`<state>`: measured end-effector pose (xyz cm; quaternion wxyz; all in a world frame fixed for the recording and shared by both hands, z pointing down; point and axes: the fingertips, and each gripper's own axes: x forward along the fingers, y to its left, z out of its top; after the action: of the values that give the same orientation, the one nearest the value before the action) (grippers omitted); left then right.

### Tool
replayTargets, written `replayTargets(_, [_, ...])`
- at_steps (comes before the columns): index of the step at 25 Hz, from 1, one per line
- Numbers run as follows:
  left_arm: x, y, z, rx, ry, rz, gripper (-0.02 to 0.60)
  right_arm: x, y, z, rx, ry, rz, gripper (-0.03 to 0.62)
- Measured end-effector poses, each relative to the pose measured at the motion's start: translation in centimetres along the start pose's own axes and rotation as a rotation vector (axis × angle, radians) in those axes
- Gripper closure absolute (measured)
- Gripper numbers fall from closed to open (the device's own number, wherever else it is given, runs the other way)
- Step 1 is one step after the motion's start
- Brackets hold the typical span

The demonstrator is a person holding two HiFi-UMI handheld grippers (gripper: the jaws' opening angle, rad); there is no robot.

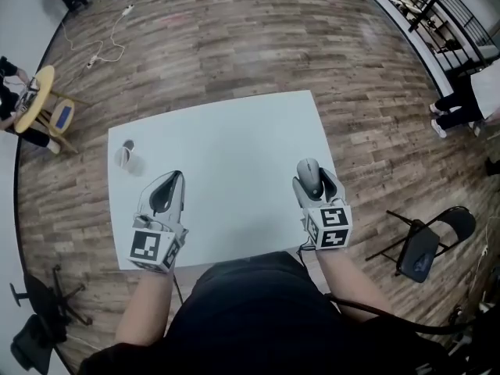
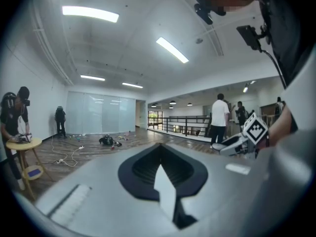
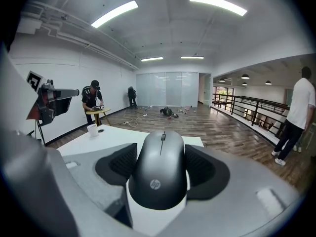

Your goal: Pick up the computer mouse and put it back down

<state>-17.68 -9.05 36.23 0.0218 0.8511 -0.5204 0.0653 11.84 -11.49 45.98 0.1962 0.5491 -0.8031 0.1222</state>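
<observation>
Right gripper (image 1: 311,180) grasps the mouse (image 3: 160,169), jaws pressed on both flanks. We read its long axis as running straight out along the gripper, tail end nearest us. It sits over the desk (image 1: 226,155) near the right edge; we cannot tell if it rests there. Setting down needs only a straight drop. Left gripper (image 1: 173,180) clenched, empty, well apart. We count one mouse, one cup (image 1: 130,160), two grippers

Long ceiling lights (image 3: 114,13) give bright, even, cool light. The white table (image 1: 234,143) shows only faint shadows, and the wooden floor (image 1: 312,45) has a pale glare. All views bend and darken toward the edges. The mouse (image 3: 160,174) carries a soft sheen; the nearest foreground is blurred.
</observation>
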Motion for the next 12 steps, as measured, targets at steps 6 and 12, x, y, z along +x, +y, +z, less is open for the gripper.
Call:
replayTargets(6, [0.0,-0.2,-0.6,-0.011,0.027,-0.006,0.578,0.1,0.0,-0.7,0.000,0.007,-0.002,0.292])
replayTargets(12, [-0.1,0.2,-1.5,-0.022,0.057,-0.002,0.578,0.8,0.2,-1.5,0.015,0.026,-0.006,0.292])
